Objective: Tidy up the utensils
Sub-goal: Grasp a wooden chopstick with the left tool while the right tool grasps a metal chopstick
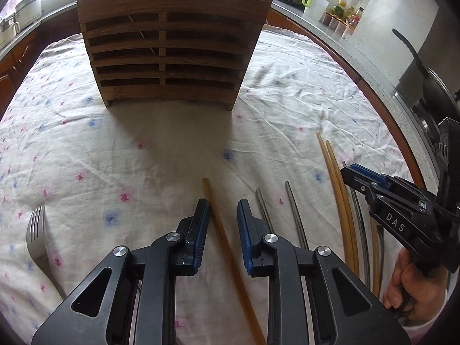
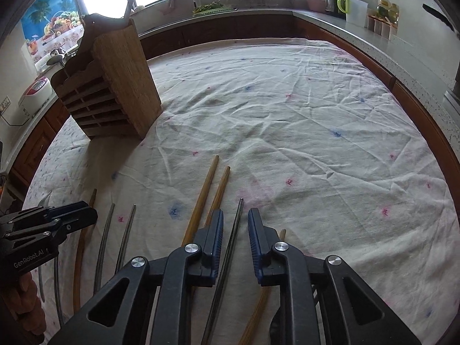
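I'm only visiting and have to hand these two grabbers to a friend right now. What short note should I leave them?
Left gripper: open, straddling a wooden chopstick on the cloth, not yet closed on it.
Right gripper: open, straddling a metal chopstick.
Wooden holder stands upright at the far side and already holds some utensils.
Left to do: the fork, the wooden pair and the metal pair all lie loose on the tablecloth.
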`<act>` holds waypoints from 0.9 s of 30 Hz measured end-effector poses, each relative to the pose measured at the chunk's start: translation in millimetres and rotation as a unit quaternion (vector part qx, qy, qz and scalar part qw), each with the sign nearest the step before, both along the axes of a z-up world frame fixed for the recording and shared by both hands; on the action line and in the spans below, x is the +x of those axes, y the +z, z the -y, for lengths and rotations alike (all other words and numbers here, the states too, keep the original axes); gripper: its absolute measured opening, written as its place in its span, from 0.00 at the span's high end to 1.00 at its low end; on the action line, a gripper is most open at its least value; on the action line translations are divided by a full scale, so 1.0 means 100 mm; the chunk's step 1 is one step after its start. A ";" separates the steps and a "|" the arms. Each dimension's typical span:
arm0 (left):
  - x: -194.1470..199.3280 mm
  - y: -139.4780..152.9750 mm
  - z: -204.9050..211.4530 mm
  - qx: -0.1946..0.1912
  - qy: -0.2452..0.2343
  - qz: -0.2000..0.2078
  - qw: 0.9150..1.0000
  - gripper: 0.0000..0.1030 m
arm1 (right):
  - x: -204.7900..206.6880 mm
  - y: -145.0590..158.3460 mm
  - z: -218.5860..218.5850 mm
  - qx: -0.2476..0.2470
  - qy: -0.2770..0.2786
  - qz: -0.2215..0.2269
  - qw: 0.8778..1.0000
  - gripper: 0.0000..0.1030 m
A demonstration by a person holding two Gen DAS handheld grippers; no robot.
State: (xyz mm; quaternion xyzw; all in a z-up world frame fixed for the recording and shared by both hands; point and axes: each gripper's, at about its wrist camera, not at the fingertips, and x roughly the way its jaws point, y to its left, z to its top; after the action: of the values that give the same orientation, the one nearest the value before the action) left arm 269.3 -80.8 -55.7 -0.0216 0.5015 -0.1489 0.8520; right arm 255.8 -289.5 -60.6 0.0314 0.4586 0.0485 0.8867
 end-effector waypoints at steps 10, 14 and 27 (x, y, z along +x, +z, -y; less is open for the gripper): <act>0.03 -0.02 -0.03 -0.002 -0.004 0.010 1.000 0.94 | 0.03 0.00 -0.06 -0.018 0.003 0.001 1.000 0.94; 0.03 -0.02 -0.07 -0.019 -0.004 0.002 1.000 0.95 | 0.00 0.05 -0.01 0.027 -0.003 -0.004 1.000 0.95; -0.39 0.58 -0.38 -0.096 -0.007 0.052 0.994 0.96 | -0.39 0.66 0.06 0.078 0.003 0.066 0.995 0.96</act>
State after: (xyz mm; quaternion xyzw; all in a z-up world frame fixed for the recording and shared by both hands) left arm 230.0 -43.0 2.6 -0.0918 0.4403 -0.2030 0.8697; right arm 216.8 -295.8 5.2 0.0959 0.3943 0.0891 0.9096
